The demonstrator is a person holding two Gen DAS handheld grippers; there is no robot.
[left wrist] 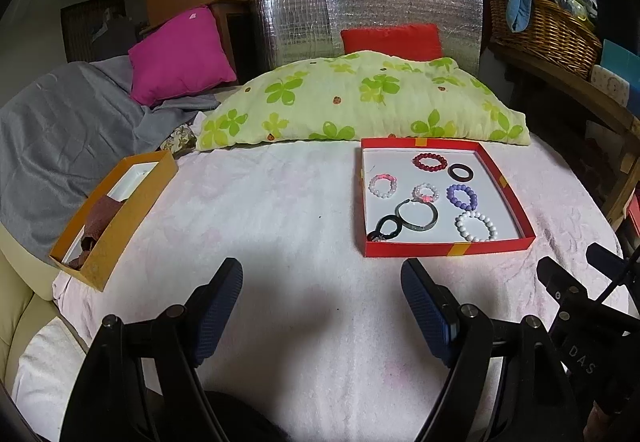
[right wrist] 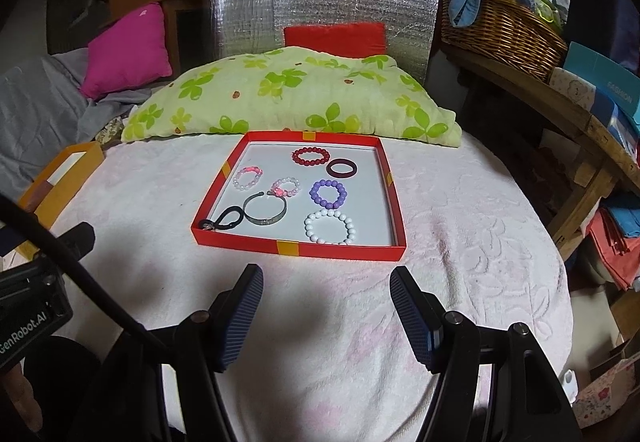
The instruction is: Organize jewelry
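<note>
Both tools, left tool and right tool, jaws apart, empty (over towel-covered table), red tray of bracelets ahead.

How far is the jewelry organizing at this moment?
Nothing looks moved yet: all eight pieces, such as the white bead bracelet and the metal bangle, lie in the red tray. Nothing is in hand: the left gripper and right gripper are open and empty. The orange box holds no visible jewelry.
</note>
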